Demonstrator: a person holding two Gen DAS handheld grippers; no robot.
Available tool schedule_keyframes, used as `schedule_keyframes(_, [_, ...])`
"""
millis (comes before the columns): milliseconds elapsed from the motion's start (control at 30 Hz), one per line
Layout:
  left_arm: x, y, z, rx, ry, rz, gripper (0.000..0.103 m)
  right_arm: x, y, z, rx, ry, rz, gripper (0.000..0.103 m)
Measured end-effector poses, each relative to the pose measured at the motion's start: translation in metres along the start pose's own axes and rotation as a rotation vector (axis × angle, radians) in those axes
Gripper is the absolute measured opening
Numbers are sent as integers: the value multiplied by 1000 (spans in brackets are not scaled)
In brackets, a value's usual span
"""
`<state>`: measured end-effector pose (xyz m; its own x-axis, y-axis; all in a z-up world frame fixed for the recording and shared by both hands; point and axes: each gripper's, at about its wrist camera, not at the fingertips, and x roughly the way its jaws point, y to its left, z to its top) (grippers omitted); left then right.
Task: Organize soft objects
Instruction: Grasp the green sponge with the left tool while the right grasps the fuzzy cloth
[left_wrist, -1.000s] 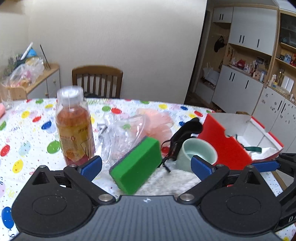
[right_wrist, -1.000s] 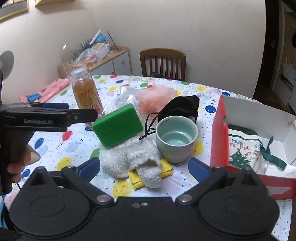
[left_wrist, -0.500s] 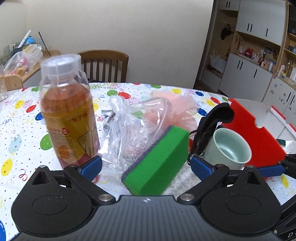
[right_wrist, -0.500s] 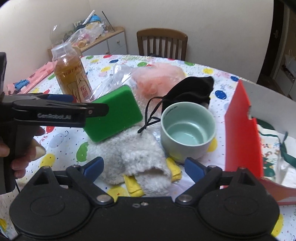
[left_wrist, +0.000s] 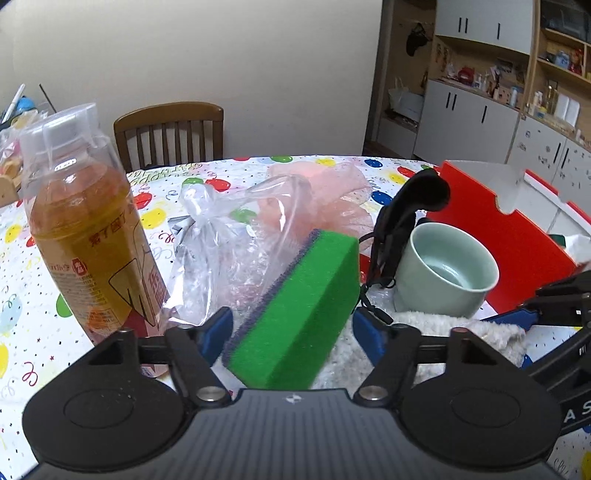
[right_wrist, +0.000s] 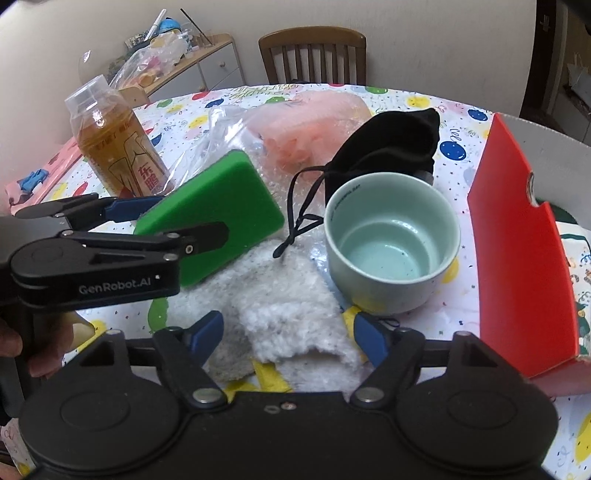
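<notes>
A green sponge (left_wrist: 299, 306) leans tilted on a white fluffy cloth (right_wrist: 280, 306), and also shows in the right wrist view (right_wrist: 221, 218). My left gripper (left_wrist: 291, 328) is open with its blue pads on either side of the sponge, apart from it. My right gripper (right_wrist: 288, 332) is open and straddles the near end of the fluffy cloth, which lies over a yellow cloth (right_wrist: 273, 376). A black pouch (right_wrist: 391, 144), a pink mesh puff (right_wrist: 310, 125) and a clear plastic bag (left_wrist: 229, 243) lie behind.
A tea bottle (left_wrist: 92, 236) stands at the left, close to my left gripper's left finger. A pale green cup (right_wrist: 391, 240) stands right of the cloth. An open red box (right_wrist: 524, 236) fills the right side. A wooden chair (right_wrist: 314, 55) is beyond the table.
Both grippers have moved forward and lower into the pile. The left gripper's fingers have narrowed around the sponge, and the right gripper's around the fluffy cloth.
</notes>
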<state>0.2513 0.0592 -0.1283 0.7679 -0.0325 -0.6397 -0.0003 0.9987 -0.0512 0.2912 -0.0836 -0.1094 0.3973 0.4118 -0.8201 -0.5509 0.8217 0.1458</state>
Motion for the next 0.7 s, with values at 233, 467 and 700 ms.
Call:
schedule_keyframes(233, [-4, -7, -2, 37, 0, 25, 49, -5, 7, -1, -10, -11, 8, 56])
schedule_keyframes(467, [-10, -15, -5, 76, 9, 31, 41, -13, 14, -2, -34, -38, 8, 37])
schedule_keyframes(700, [-19, -16, -7, 67, -4, 21, 36, -26, 13, -6, -34, -79, 10, 18])
